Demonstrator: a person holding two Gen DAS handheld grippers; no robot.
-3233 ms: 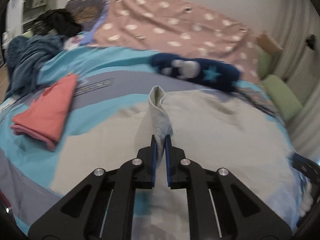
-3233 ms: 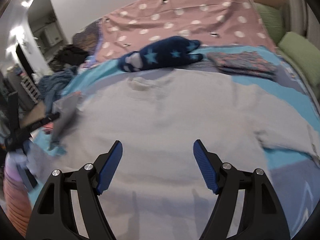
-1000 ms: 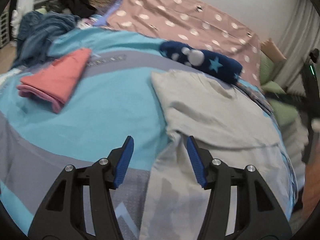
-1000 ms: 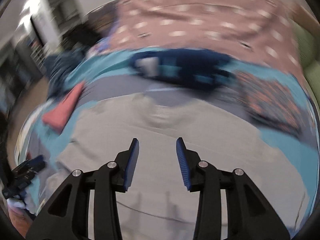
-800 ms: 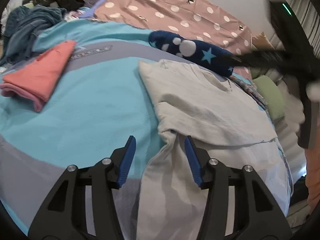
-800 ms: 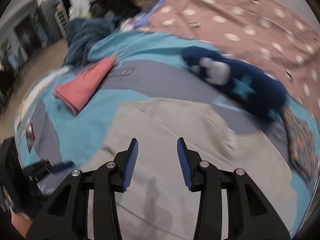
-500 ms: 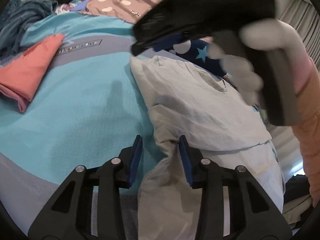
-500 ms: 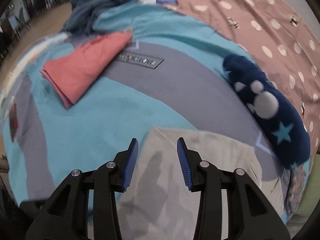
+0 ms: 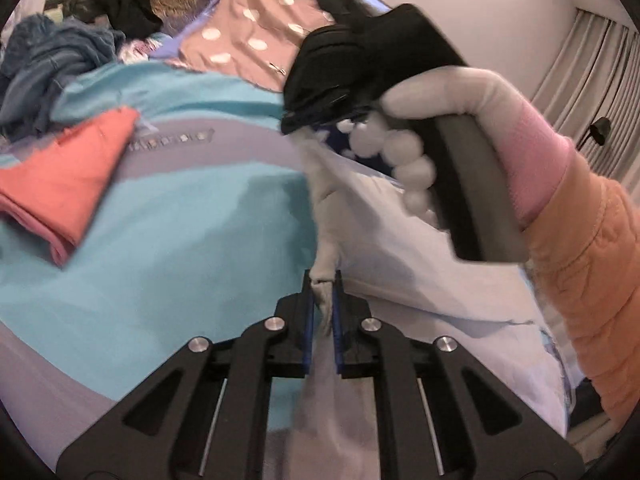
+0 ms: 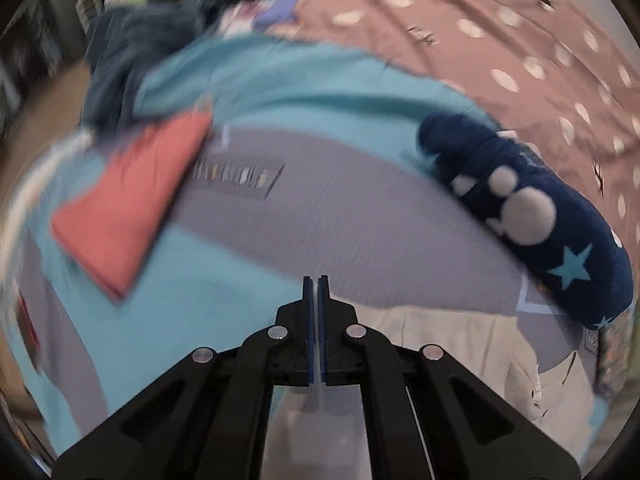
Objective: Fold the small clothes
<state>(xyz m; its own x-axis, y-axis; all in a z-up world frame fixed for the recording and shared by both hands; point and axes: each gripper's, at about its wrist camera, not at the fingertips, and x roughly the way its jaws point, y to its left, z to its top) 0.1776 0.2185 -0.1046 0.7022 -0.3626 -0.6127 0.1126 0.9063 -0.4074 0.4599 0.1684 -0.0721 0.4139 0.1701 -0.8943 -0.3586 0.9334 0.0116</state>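
Note:
A pale grey shirt (image 9: 400,248) lies on the bed. My left gripper (image 9: 322,288) is shut on a fold at its left edge. The right gripper's body (image 9: 360,64), held by a gloved hand in an orange sleeve, hangs over the shirt's far corner in the left wrist view and pinches it. In the right wrist view my right gripper (image 10: 315,284) is shut on the shirt's edge, and the pale cloth (image 10: 452,340) trails below and to the right of the fingers.
A folded coral garment (image 9: 68,176) lies left on the turquoise and grey bed cover (image 9: 180,232). A navy star-patterned garment (image 10: 532,216) lies beyond the shirt. A pink dotted blanket (image 10: 480,28) and a pile of dark clothes (image 9: 52,60) are at the back.
Both grippers went from open to shut on the shirt's left edge. The right gripper swung over to the shirt's far left corner and now fills the left wrist view.

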